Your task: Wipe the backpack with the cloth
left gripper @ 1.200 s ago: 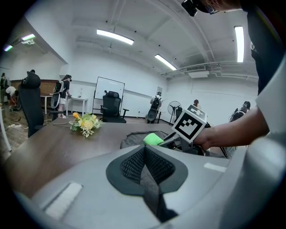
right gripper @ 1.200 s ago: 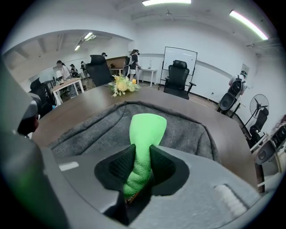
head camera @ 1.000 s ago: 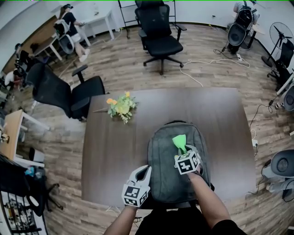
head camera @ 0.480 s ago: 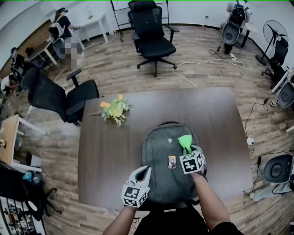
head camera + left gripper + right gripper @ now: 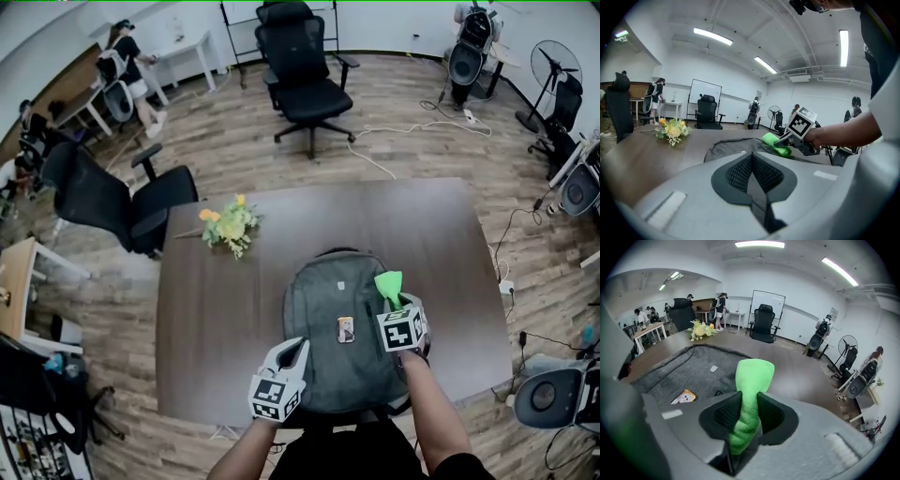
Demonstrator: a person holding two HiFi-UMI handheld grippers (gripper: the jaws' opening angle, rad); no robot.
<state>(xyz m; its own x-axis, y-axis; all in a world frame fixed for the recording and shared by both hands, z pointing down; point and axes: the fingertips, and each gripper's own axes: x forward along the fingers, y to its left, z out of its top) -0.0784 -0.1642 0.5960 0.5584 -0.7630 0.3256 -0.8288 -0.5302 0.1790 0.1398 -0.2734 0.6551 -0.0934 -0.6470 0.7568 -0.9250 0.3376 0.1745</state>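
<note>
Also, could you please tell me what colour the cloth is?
Bright green. The cloth shows best in the right gripper view.

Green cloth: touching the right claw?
Touching. The right gripper view shows the right claw shut on the green cloth, with both jaws pressing into it.

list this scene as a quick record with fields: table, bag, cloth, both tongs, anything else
table: dark wood, with the backpack lying flat on it
backpack: grey, with a small picture patch on its top face
cloth: green, rolled, clamped in the right tongs
right tongs: shut on the cloth, over the backpack's right side
left tongs: shut, empty, by the backpack's near left edge
other: flowers on the table, beyond the backpack to its left
</note>
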